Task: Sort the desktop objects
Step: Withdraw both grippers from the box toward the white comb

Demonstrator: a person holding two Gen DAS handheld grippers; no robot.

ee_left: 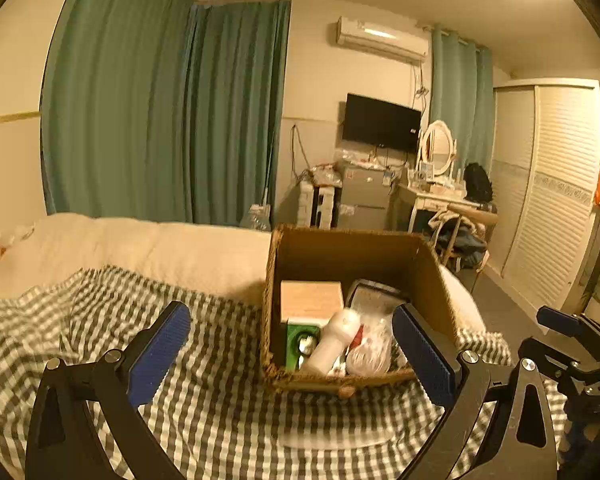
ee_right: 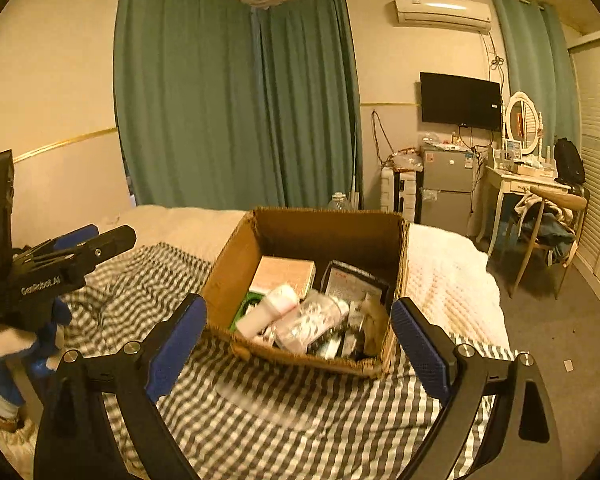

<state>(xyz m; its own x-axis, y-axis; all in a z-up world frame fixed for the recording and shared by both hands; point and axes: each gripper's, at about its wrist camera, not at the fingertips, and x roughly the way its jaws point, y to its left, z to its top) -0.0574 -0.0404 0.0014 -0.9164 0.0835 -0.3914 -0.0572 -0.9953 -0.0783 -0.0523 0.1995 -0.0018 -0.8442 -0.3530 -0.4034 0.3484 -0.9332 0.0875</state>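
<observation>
Left wrist view: the left gripper (ee_left: 291, 354), blue-padded jaws spread wide and empty, hangs over the grey-and-white checked cloth (ee_left: 220, 408). The open brown cardboard box (ee_left: 352, 252) sits just ahead at about 1 o'clock, holding a white cylindrical bottle (ee_left: 334, 340), a pale square carton (ee_left: 312, 298) and a clear plastic bag (ee_left: 370, 346).

Right wrist view: the right gripper (ee_right: 299, 346), likewise wide apart and empty, faces the same box at 12 o'clock; the left gripper shows at 9 o'clock.

Far wall: green curtains (ee_right: 236, 100), air conditioner (ee_right: 442, 10), dark television (ee_right: 460, 101). Right: small fridge (ee_right: 448, 194), oval mirror (ee_right: 522, 122) on dressing table (ee_right: 516, 182), louvred wardrobe (ee_left: 556, 196).
</observation>
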